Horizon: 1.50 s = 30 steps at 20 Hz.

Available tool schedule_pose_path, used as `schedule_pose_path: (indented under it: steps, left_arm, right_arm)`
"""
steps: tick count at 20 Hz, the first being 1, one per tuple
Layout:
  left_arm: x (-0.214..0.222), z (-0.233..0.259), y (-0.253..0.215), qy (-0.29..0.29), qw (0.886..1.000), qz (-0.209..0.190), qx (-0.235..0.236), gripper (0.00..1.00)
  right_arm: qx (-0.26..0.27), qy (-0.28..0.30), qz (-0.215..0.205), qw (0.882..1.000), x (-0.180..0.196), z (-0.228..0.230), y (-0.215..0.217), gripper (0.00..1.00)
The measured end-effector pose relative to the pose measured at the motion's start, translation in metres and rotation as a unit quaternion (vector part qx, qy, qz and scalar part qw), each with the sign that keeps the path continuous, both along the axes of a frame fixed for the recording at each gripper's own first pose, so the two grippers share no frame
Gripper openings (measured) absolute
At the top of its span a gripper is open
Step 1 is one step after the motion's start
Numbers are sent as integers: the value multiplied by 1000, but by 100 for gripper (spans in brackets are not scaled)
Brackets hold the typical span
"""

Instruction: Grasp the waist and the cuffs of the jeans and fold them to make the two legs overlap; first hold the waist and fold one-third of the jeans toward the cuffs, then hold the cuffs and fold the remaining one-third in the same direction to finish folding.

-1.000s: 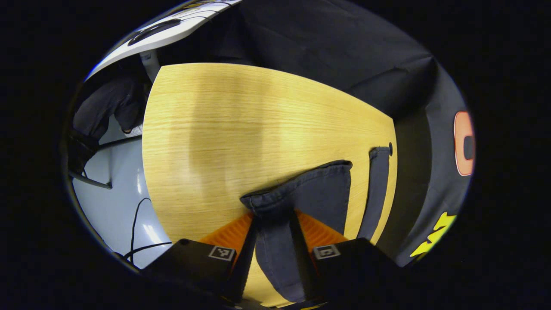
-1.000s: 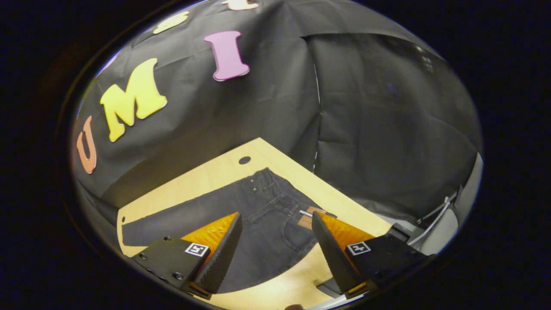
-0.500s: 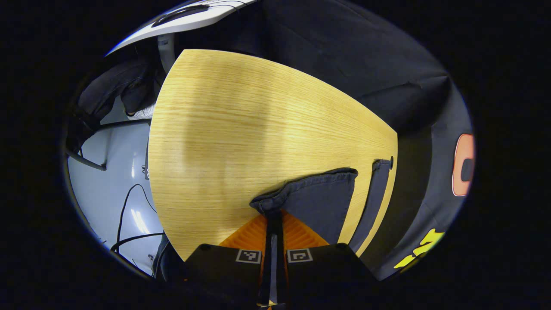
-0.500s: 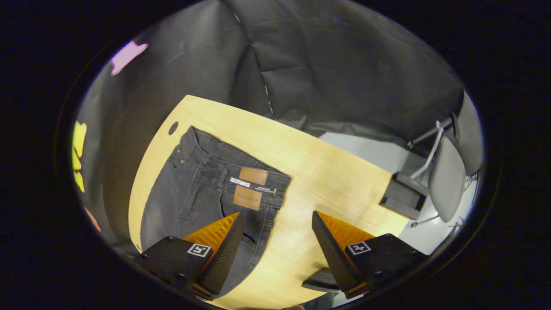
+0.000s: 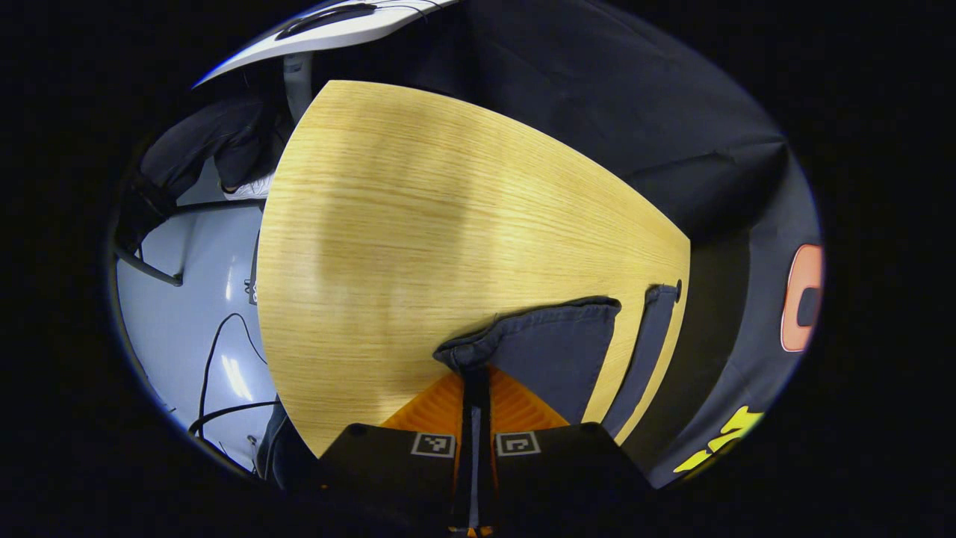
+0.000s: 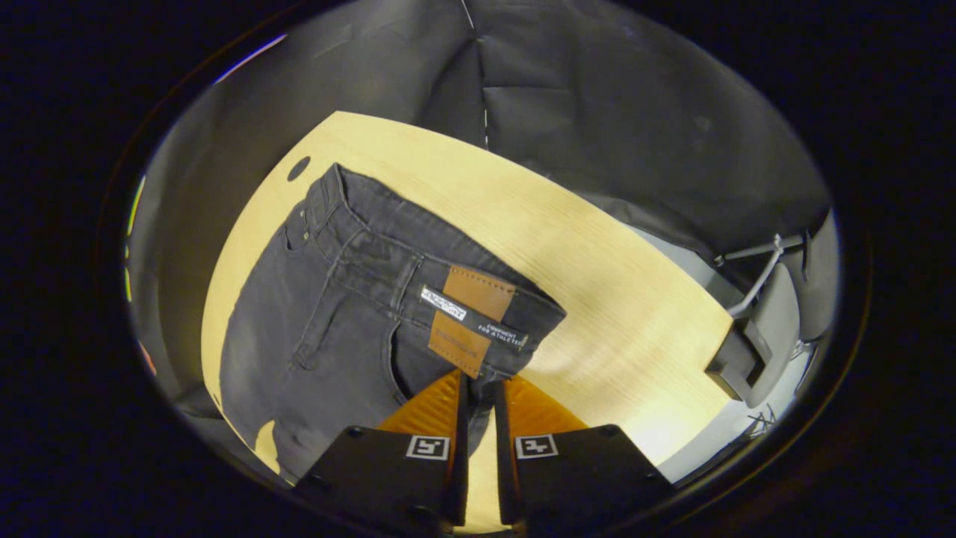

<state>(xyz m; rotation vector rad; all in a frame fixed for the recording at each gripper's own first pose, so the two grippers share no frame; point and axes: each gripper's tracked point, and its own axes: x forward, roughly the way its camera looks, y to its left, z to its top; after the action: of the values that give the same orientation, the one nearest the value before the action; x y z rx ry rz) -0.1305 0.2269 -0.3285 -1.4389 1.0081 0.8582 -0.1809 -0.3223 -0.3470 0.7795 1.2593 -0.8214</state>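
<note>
Left gripper [image 5: 474,377] pinches a cuff [image 5: 478,351] of the jeans [image 6: 336,299] near the table [image 5: 418,224] corner; bare tabletop extends beyond. Right gripper [image 6: 478,392], nearly closed, nips the waist [image 6: 478,314] edge; table edge lies near.

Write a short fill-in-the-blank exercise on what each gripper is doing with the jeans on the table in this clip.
1. The left gripper is shut on a ____ of the dark grey denim jeans.
2. The right gripper pinches the jeans near their ____, just below the brown leather patch.
3. The jeans lie on a light ____ table.

Missing words: cuff; waist; wooden
</note>
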Motion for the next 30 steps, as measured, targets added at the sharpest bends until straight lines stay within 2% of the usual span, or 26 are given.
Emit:
schedule_pose_path:
  steps: [1, 2, 6, 9, 14, 17, 21, 25, 30]
  left_arm:
    - [2, -2, 0, 1, 1000, 0, -1, 5]
    - [0, -1, 1, 1, 1000, -2, 2, 4]
    - [0, 0, 0, 10, 1000, -13, 3, 3]
    - [5, 10, 1, 5, 1000, -23, -2, 3]
    - [31, 39, 4, -26, 999, -10, -24, 3]
    - [67, 69, 5, -65, 997, -10, -45, 3]
    - [122, 97, 15, -104, 993, -27, -49, 3]
    - [176, 102, 13, -126, 990, -38, -52, 3]
    - [241, 91, 6, -134, 988, -67, -40, 3]
  right_arm:
    - [2, -8, -9, 1000, 0, 1, 1, 1]
    - [3, -11, -6, 1000, 0, 1, 0, 0]
    - [-3, -33, 8, 999, 6, 11, 0, 0]
    - [0, -64, 0, 998, 16, 31, 1, 1]
    - [31, -144, -56, 987, 49, 66, -1, 1]
    - [35, -180, -62, 981, 72, 86, -5, 1]
    - [48, -225, -58, 971, 115, 109, -5, 0]
    - [67, -267, -67, 959, 161, 118, -9, 0]
    - [61, -281, -59, 956, 207, 101, -13, 1]
